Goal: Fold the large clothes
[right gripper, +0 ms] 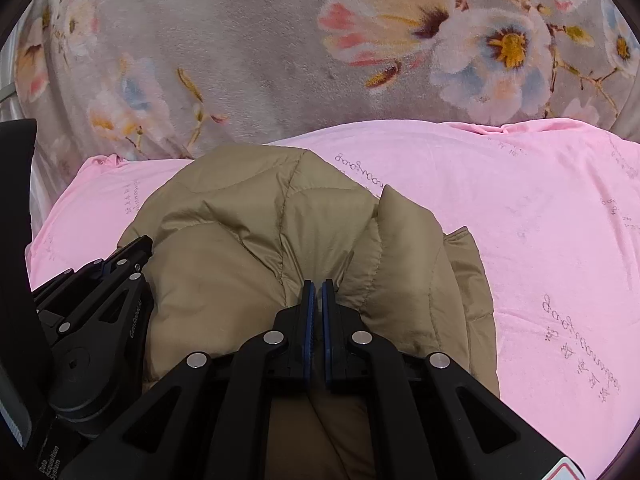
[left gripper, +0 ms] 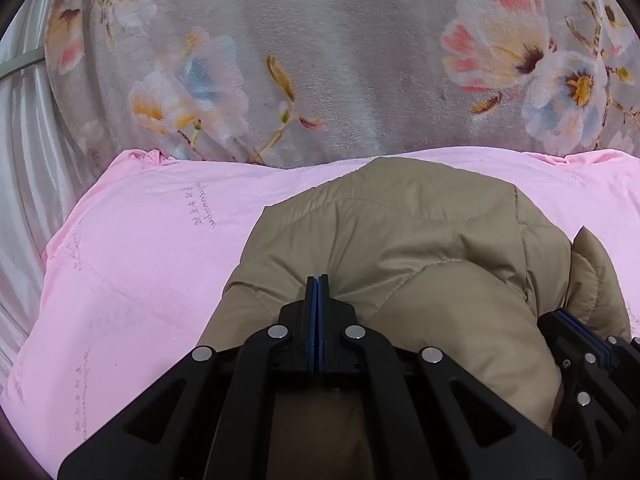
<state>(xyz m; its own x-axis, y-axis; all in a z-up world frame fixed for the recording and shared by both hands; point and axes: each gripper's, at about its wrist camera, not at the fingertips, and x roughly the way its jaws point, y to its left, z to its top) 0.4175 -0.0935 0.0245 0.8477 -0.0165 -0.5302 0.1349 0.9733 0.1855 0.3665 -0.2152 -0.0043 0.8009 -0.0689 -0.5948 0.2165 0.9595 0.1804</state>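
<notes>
1. Left gripper point(left gripper: 317, 280) has its jaws pinched tight on the near edge of the tan puffer jacket point(left gripper: 400, 240).
2. Right gripper point(right gripper: 318, 284) is clamped on the same jacket, just beside the left one.
3. Jacket is bunched on the pink quilt point(right gripper: 540, 220), with the floral blanket point(left gripper: 320, 60) beyond.
4. Looks mid-fold to me; next they'd carry that edge forward evenly.

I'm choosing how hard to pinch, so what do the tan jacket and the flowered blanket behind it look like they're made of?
Tan jacket: likely a smooth, matte nylon-type shell, padded; stitched quilting and puffy panels show.
Flowered blanket: seemingly plush fleece; soft, brushed nap.
</notes>
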